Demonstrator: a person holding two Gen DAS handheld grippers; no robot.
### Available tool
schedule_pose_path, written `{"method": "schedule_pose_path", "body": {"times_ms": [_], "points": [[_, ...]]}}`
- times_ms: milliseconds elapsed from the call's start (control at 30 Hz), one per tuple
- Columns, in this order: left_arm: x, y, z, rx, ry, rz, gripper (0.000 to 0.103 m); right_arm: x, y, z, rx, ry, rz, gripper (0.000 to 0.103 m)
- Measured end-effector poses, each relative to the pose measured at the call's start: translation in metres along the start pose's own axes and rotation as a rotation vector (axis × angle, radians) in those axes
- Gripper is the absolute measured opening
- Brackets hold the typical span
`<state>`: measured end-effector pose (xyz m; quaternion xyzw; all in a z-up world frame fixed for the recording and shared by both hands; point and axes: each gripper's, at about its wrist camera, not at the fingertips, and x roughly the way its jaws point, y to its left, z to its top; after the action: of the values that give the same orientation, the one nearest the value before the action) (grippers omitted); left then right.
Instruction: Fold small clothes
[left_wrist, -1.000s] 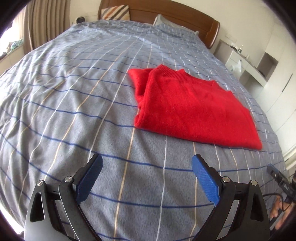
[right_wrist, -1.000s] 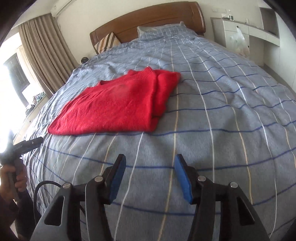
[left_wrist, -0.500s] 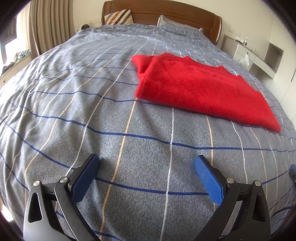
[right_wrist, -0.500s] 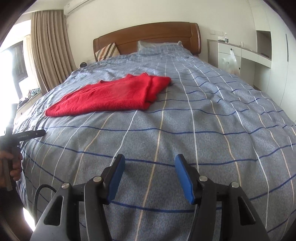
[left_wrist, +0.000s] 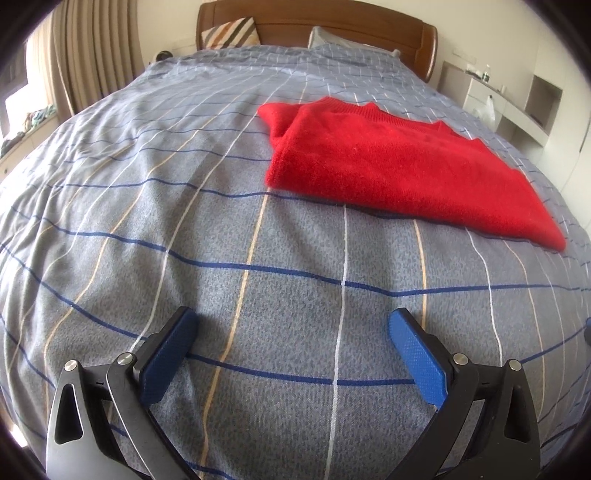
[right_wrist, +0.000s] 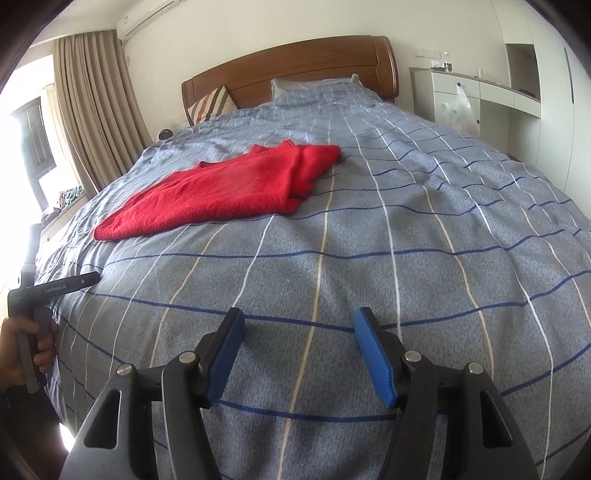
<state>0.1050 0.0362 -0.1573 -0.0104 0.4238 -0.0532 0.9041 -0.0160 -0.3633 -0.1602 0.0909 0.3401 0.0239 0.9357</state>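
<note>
A red knitted sweater (left_wrist: 399, 166) lies folded flat on the grey checked bedspread (left_wrist: 184, 221), with a sleeve tucked along one side. It also shows in the right wrist view (right_wrist: 229, 188), far ahead and to the left. My left gripper (left_wrist: 291, 321) is open and empty, low over the bedspread, well short of the sweater. My right gripper (right_wrist: 298, 317) is open and empty, also low over the bedspread (right_wrist: 424, 240) and far from the sweater. The left gripper's handle (right_wrist: 51, 290) and the hand holding it show at the left edge of the right wrist view.
A wooden headboard (right_wrist: 295, 70) with a striped cushion (right_wrist: 210, 103) and a pillow (right_wrist: 314, 86) stands at the far end. Curtains (right_wrist: 92, 107) hang at the left. White cabinets (right_wrist: 480, 99) with a hanging plastic bag (right_wrist: 458, 107) stand at the right.
Both grippers have drawn back and sunk lower toward the bed's near end; the sweater now sits farther away in both views. Both stay open and empty. The sweater has not moved.
</note>
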Motion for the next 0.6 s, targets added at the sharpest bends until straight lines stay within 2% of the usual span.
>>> {"method": "schedule_pose_path", "body": {"times_ms": [600], "points": [[0.0002,0.0005,0.0027,0.024,0.036,-0.008,0.103,-0.0054,0.0024,0.0002,0.001,-0.02,0.0,0.063]]}}
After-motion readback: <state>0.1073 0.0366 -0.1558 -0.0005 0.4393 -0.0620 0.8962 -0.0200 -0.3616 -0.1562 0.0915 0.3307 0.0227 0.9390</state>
